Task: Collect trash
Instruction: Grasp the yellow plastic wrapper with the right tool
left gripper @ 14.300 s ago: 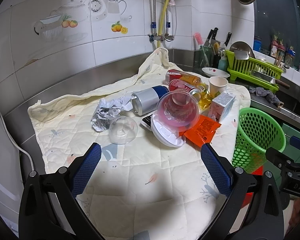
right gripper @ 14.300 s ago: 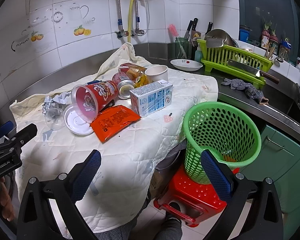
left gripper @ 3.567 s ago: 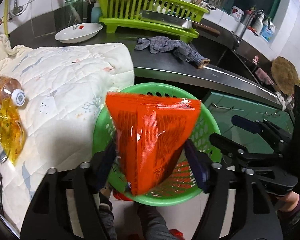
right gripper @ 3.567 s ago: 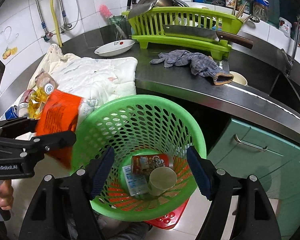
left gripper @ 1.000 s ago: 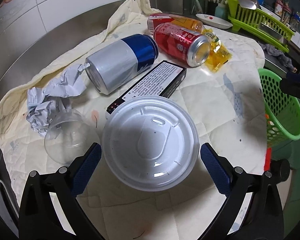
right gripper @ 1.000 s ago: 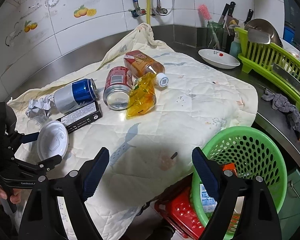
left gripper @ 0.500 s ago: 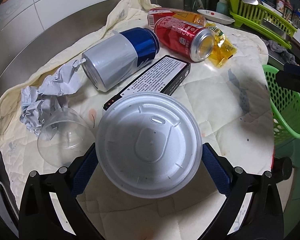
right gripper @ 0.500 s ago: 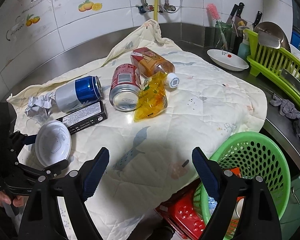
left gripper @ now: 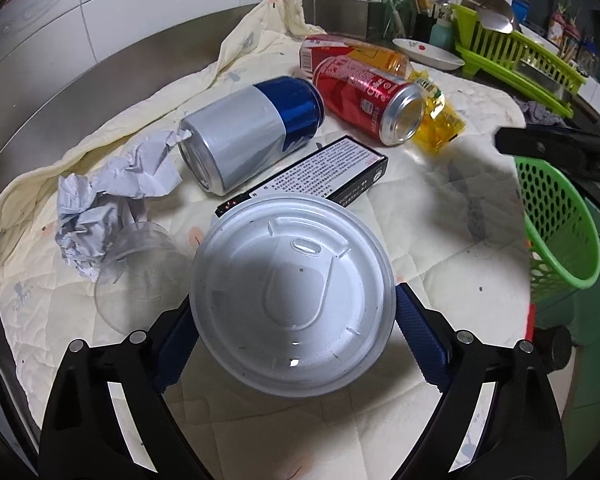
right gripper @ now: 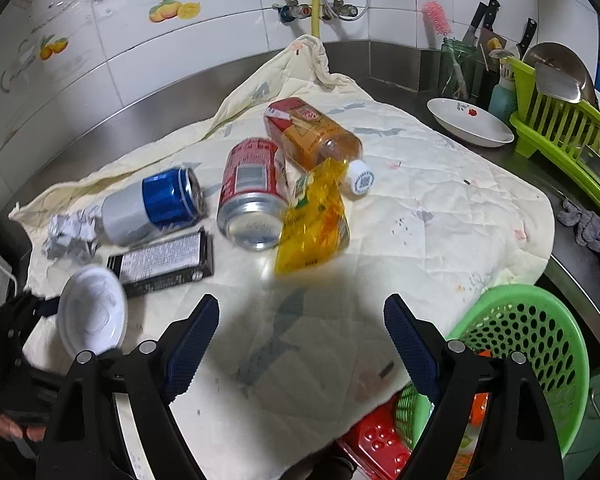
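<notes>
My left gripper (left gripper: 292,344) is shut on a round white plastic lid (left gripper: 292,296), its blue pads against the lid's two sides; the lid also shows in the right wrist view (right gripper: 92,316), tilted above the cloth. Behind it lie a black box (left gripper: 312,176), a silver and blue can (left gripper: 252,136), a red can (left gripper: 368,96), a yellow packet (left gripper: 438,120), a tea bottle (right gripper: 308,132), crumpled paper (left gripper: 100,196) and a clear cup (left gripper: 140,276). My right gripper (right gripper: 300,348) is open and empty above the cloth's near edge. The green basket (right gripper: 540,344) stands at the lower right.
A cream quilted cloth (right gripper: 440,208) covers the steel counter. A white dish (right gripper: 468,122), a green dish rack (right gripper: 568,128), knives and a grey rag (right gripper: 592,228) sit to the right. The basket rests on a red stool (right gripper: 376,444).
My left gripper has closed onto the white lid and lifted and tilted it. My right gripper has moved in closer over the cloth.
</notes>
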